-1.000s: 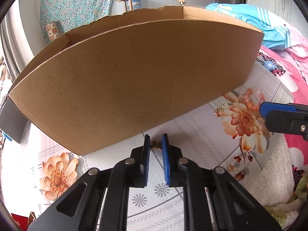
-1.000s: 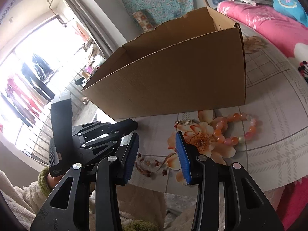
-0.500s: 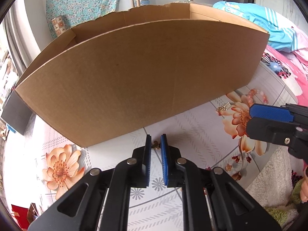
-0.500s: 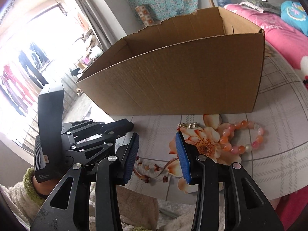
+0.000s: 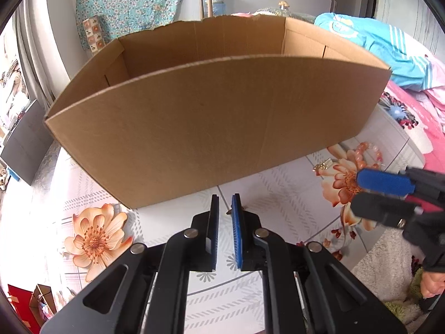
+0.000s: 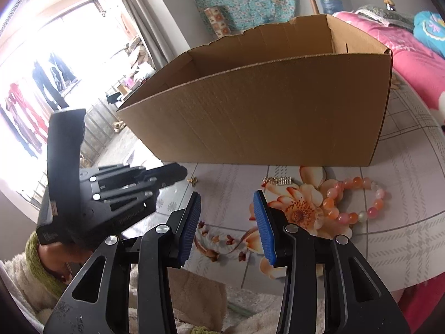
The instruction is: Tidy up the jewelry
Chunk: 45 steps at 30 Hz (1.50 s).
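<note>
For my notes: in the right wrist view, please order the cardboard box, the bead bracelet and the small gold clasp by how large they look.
1. cardboard box
2. bead bracelet
3. gold clasp

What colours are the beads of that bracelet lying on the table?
The round-bead bracelet mixes orange, pink and milky white beads; the right wrist view shows it best.

One cardboard box is seen at twelve o'clock. Three jewelry pieces are counted on the flowered tabletop: one bead bracelet at three o'clock, one gold clasp piece near centre, and one small gold trinket at nine o'clock. Two grippers are counted.
</note>
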Each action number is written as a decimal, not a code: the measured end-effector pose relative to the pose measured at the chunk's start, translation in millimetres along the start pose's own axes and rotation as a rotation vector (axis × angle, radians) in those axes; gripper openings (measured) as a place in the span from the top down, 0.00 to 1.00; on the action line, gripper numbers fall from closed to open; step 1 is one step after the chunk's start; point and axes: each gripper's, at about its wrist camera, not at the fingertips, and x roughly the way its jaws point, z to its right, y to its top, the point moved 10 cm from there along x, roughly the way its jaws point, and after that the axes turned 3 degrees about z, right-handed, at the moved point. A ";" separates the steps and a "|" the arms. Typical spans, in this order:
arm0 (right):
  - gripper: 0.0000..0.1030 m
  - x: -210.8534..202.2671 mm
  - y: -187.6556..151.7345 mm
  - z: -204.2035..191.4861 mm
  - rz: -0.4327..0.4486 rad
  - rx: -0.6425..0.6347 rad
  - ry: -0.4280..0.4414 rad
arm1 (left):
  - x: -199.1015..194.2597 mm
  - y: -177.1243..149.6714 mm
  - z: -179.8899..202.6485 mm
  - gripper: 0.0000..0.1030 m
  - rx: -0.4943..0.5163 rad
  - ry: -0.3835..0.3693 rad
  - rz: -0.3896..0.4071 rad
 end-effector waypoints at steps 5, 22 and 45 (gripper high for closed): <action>0.62 -0.8 -10.8 -3.9 -0.002 -0.014 0.005 | -11.0 -3.1 -8.2 0.91 -0.039 -0.058 0.010; 0.62 8.7 -7.6 -10.5 -0.006 -0.036 0.009 | 0.9 -10.1 5.9 0.81 0.003 -0.103 -0.029; 0.61 5.5 -3.4 -10.8 0.003 -0.037 0.038 | 4.3 -8.0 5.2 0.81 -0.009 -0.072 -0.038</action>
